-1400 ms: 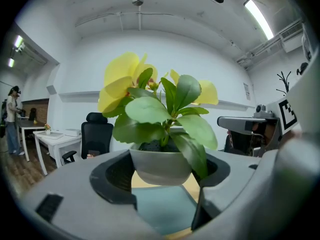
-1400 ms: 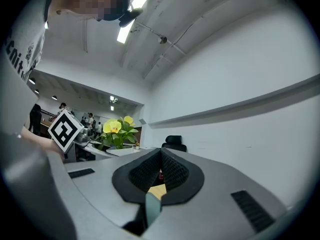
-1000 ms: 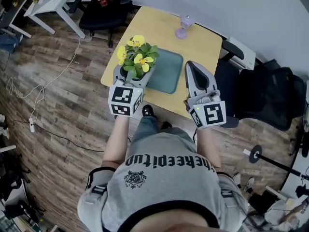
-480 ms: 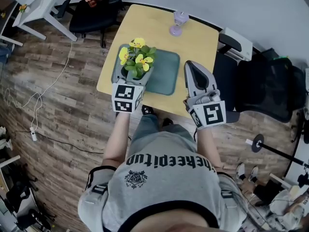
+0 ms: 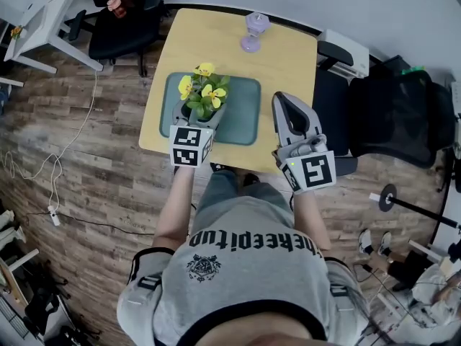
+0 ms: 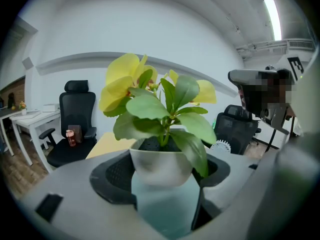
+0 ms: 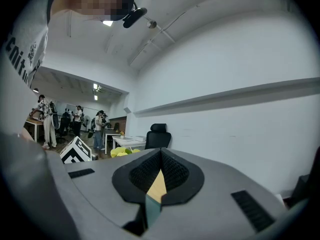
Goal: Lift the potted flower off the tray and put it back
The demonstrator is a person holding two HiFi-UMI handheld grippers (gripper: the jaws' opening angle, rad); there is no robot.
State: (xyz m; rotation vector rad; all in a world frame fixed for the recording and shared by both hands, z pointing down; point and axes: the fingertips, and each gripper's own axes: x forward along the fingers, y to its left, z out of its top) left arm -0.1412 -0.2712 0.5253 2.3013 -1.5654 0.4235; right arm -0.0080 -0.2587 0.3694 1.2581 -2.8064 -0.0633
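Note:
The potted flower (image 5: 202,96) has yellow blooms and green leaves in a small white pot (image 6: 160,164). My left gripper (image 5: 199,112) is shut on the pot, one jaw on each side. The pot is over the left half of the teal tray (image 5: 245,114); I cannot tell whether it rests on the tray or hangs just above. In the left gripper view, the tray's teal surface (image 6: 165,204) shows under the pot. My right gripper (image 5: 287,101) is shut with nothing in it, hovering just right of the tray. Its closed pads (image 7: 170,171) point towards the far wall.
The tray lies on a light wooden table (image 5: 288,56). A purple stemmed glass (image 5: 252,33) stands near the table's far edge. Black office chairs stand at the right (image 5: 389,114) and far left (image 5: 119,20). A white desk (image 5: 36,13) and a floor cable (image 5: 57,171) lie to the left.
My left gripper has carried the potted flower from the tray's left edge further in over the tray. The right gripper has stayed shut in the same spot.

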